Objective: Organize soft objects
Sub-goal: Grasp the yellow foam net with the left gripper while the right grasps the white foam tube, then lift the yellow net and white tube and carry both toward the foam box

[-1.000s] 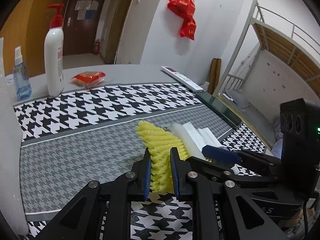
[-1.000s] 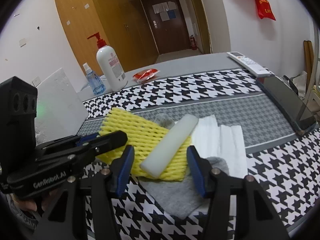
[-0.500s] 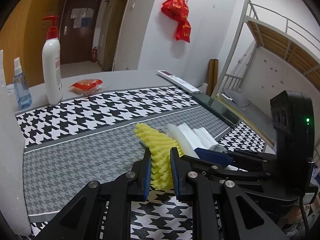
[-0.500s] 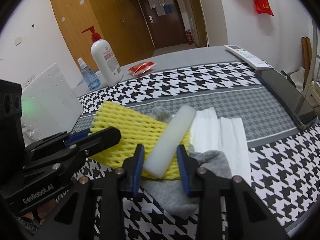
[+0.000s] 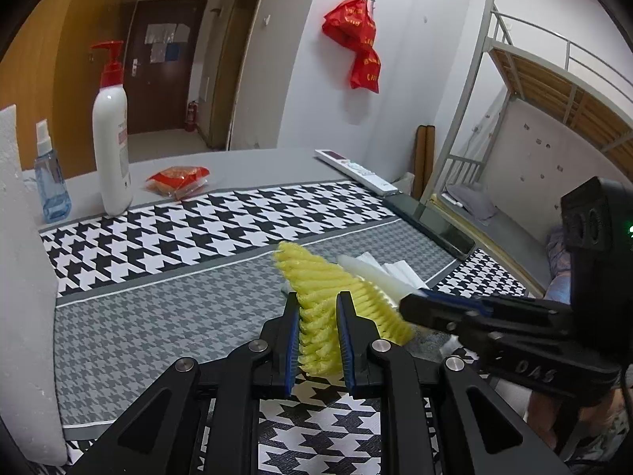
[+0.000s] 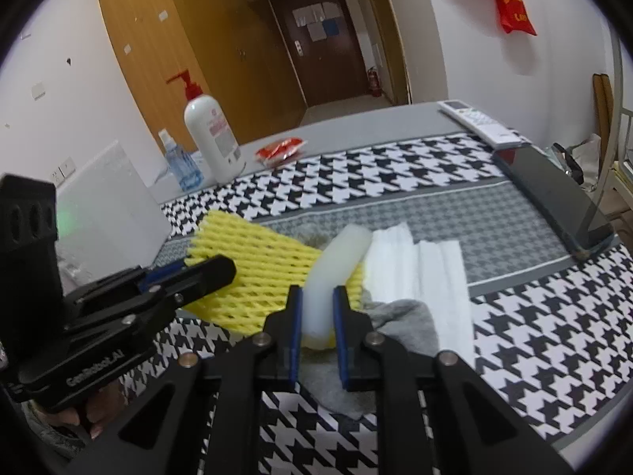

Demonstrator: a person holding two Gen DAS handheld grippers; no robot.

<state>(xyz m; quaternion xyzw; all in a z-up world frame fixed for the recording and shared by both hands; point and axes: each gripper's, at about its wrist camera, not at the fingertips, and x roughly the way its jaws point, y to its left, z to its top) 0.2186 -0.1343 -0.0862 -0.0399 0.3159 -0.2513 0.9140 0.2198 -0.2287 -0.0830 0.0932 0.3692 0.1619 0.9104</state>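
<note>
On houndstooth mat (image 5: 166, 308): left gripper (image 5: 316, 336) jaws clamping yellow foam net (image 5: 316, 285), right gripper (image 6: 317, 316) jaws closing on white foam strip (image 6: 336, 261)

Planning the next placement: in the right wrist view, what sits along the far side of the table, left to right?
White foam block → blue spray bottle → white pump bottle → red snack packet → white remote → black phone.
</note>
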